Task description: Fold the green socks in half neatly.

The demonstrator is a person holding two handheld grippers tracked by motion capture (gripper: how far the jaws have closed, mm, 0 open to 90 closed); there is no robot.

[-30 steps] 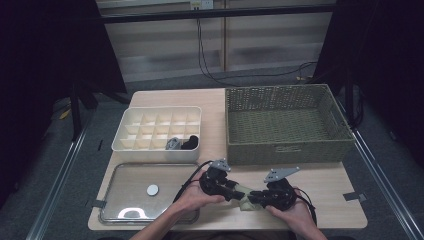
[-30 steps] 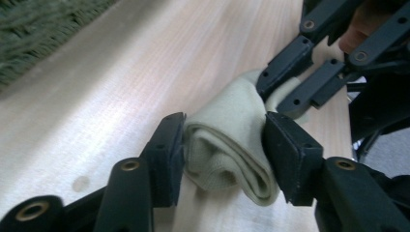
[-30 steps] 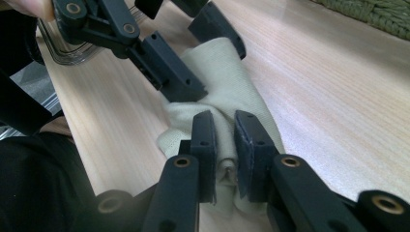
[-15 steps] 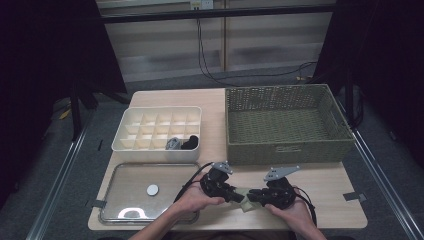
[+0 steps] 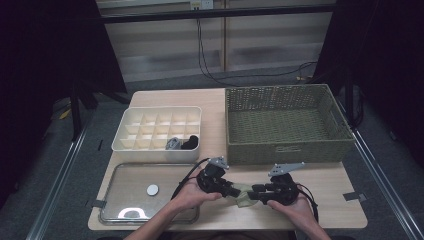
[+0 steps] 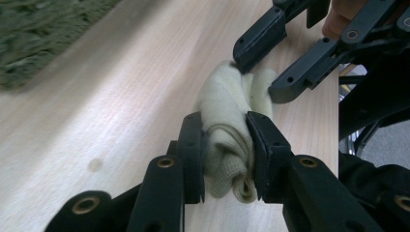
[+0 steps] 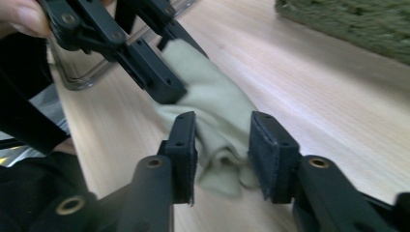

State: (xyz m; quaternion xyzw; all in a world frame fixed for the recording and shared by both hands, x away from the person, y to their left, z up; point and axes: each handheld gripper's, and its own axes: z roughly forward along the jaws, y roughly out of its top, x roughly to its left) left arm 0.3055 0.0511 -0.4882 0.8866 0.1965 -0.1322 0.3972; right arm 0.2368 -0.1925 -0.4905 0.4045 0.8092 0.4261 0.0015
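On the pale wooden surface, going from left to right, a clear rectangular plastic tray lies at about eight o'clock with a small white round disc resting inside it. Just behind it, toward ten o'clock, sits a white plastic organiser box with a grid of compartments; a small grey piece and a dark piece lie in its near right compartments, though I cannot tell what they are.

Near the front edge, around six o'clock, the left tongs point rightward, held in the person's left hand. In the left gripper view these left tongs are clamped on one end of a small folded cream-coloured cloth, the fabric bunched between the two jaws. The cloth lies on the surface between the two tools. The right tongs point leftward from the right hand; in the right gripper view the right tongs straddle the other end of the cloth, the jaws standing a little apart with the fabric between them, not visibly pinched.

At two o'clock, well behind the hands, stands a large rectangular green woven basket.
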